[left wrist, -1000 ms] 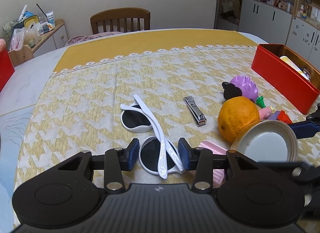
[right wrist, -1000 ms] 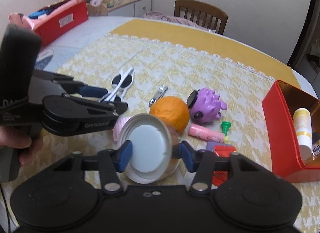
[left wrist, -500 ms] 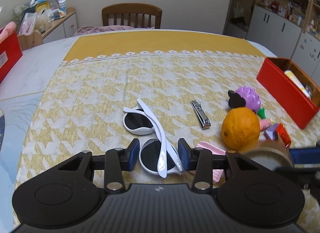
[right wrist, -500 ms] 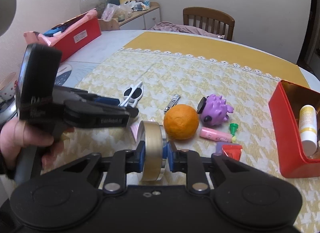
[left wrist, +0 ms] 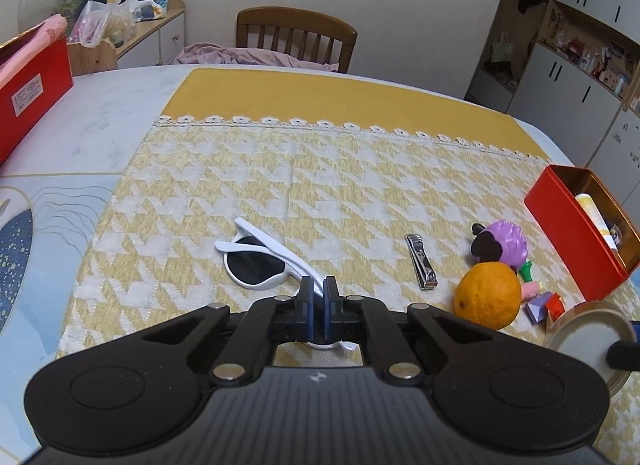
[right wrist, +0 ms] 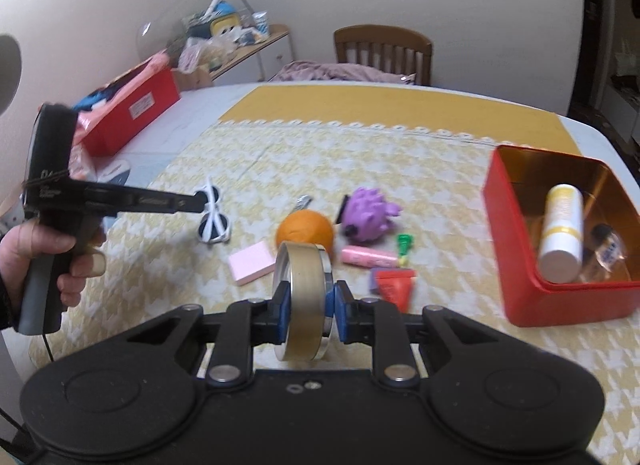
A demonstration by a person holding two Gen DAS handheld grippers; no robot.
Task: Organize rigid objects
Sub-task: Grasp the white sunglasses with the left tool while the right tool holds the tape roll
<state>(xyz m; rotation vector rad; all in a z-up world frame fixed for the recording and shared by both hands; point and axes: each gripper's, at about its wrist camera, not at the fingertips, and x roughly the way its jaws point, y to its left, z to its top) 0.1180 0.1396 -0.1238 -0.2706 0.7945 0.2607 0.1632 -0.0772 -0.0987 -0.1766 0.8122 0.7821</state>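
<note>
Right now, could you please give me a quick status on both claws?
Left claw shut on white sunglasses. Right claw shut on round tin. Red box open, right side.

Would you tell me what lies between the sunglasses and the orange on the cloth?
The nail clipper lies between the sunglasses and the orange, clearest in the left wrist view.

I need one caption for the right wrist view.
Right gripper holds a round tin on edge near the red box.
</note>
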